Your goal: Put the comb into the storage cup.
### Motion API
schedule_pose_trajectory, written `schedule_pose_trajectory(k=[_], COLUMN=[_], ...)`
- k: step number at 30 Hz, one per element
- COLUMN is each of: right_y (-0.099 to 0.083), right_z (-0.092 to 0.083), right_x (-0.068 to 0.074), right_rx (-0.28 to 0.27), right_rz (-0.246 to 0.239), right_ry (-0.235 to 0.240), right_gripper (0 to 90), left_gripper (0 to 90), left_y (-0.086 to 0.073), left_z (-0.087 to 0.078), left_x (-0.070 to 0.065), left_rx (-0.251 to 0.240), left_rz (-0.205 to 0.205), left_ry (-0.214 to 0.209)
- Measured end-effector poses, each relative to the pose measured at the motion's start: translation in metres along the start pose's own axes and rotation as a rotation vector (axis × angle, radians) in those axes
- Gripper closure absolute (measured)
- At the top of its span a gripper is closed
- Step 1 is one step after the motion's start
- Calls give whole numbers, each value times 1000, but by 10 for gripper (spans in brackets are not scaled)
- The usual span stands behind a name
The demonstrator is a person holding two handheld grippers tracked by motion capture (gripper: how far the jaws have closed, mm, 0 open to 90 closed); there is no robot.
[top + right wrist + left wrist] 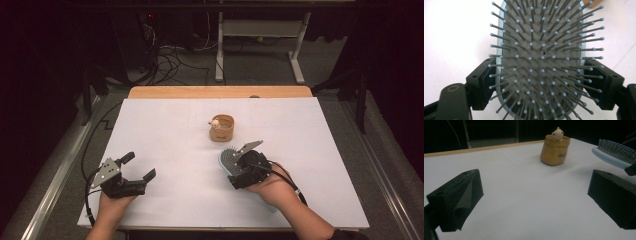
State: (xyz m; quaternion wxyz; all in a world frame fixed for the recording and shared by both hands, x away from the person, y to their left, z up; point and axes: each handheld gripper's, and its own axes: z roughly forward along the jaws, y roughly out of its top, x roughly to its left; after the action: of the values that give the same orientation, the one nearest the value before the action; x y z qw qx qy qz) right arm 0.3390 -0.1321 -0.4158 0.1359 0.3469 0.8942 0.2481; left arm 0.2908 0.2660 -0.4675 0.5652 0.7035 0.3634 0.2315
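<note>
On white table (165, 150), dark room, floor cables (170, 60)

A: What surrounds the work surface?
B: A white sheet (165, 150) covers a wooden table (220, 92) on grey carpet (260, 65).
A: And behind it?
B: A dark room, a white desk frame (298, 55), and tangled cables (170, 60) on the floor.
</note>
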Motion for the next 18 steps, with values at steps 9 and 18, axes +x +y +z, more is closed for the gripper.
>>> schedule_pose_trajectory(k=[9, 18], right_y=[0, 2], right_z=[-6, -13], right_x=[-2, -5], right_rx=[-26, -72], right_rz=[-11, -10], right_ry=[-21, -30], right_gripper=[206, 205], left_gripper=[11, 12], left_y=[0, 0], left_z=[0, 0], left_x=[0, 0], left_rx=[2, 3], left_rz=[0, 2], left_ry=[0, -4])
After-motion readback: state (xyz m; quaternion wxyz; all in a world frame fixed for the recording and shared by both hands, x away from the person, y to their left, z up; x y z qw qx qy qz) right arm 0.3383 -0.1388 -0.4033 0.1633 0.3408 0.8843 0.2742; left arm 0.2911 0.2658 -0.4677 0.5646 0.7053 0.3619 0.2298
